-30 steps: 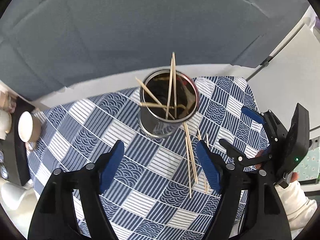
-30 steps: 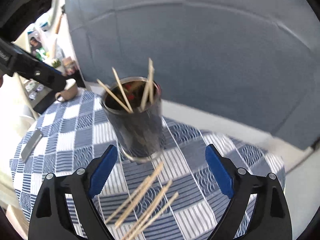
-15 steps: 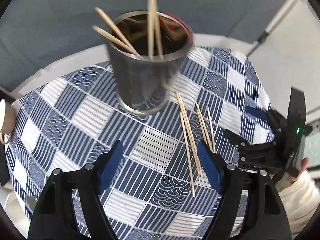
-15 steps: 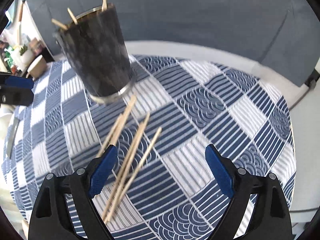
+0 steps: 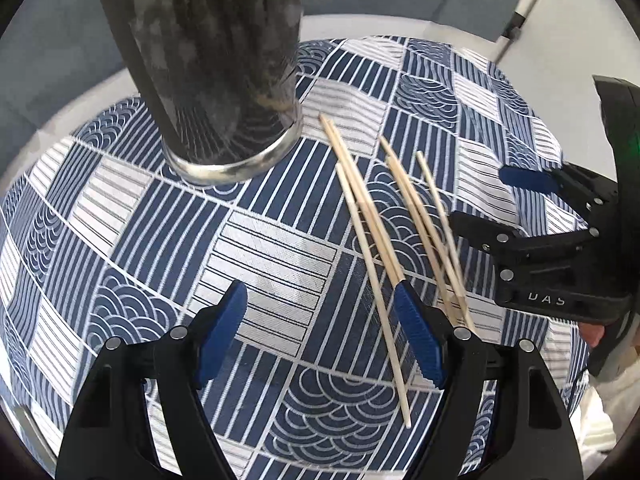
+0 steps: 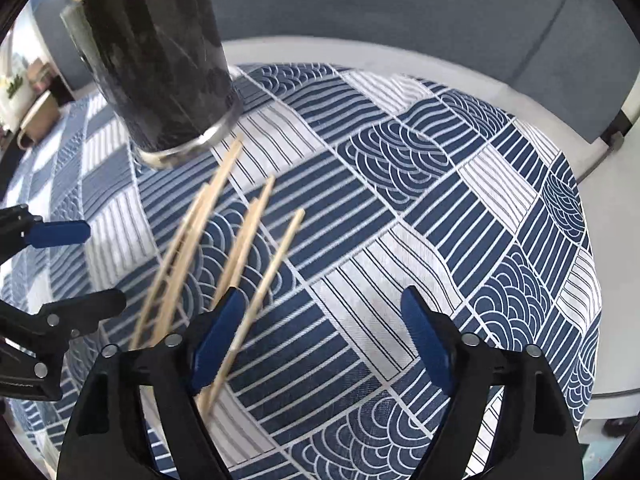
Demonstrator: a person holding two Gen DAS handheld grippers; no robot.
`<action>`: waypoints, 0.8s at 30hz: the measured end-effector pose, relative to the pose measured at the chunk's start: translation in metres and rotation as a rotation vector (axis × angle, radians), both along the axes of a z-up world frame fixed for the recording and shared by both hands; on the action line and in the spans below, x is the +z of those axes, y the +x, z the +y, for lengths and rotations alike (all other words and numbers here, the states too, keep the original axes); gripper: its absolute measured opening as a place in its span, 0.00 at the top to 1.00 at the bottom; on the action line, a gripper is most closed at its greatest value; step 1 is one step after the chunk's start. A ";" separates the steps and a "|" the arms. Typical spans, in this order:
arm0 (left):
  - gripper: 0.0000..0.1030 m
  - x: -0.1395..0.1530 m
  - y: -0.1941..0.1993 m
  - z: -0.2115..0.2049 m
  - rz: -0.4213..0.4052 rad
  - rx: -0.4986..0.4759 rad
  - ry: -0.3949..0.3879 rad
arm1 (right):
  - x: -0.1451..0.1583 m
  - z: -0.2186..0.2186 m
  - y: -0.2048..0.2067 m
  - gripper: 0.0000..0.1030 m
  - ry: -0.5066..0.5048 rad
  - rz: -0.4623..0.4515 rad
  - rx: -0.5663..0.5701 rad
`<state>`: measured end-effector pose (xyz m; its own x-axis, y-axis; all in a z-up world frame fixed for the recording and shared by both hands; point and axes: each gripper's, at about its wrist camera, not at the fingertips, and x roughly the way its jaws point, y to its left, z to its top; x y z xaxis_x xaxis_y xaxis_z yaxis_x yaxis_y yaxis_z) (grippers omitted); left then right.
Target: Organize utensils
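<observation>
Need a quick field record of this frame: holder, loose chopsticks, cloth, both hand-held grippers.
holder: metal cylinder, upright on the cloth
loose chopsticks: wooden chopsticks lying flat beside the holder, roughly parallel
cloth: blue-and-white patterned tablecloth
left hand-held gripper: open, nothing between the jaws, its right finger over the chopsticks' near ends
right hand-held gripper: open, jaws have just been closing, nothing between them, chopsticks by its left finger
</observation>
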<state>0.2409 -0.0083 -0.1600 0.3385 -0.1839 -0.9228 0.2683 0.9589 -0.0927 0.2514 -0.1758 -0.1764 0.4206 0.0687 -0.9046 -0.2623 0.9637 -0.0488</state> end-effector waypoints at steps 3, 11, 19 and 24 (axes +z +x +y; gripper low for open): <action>0.27 -0.009 0.002 -0.005 0.024 0.018 0.010 | -0.004 -0.005 0.001 0.31 0.012 0.021 -0.010; 0.24 -0.015 0.003 -0.005 0.011 0.047 0.060 | -0.001 -0.010 0.007 0.41 0.095 0.038 -0.014; 0.25 -0.018 0.008 -0.011 0.028 0.095 0.109 | -0.007 -0.005 0.016 0.40 0.098 0.079 -0.016; 0.52 -0.013 0.008 -0.012 0.031 0.100 0.113 | -0.004 -0.001 0.018 0.63 0.108 0.127 0.017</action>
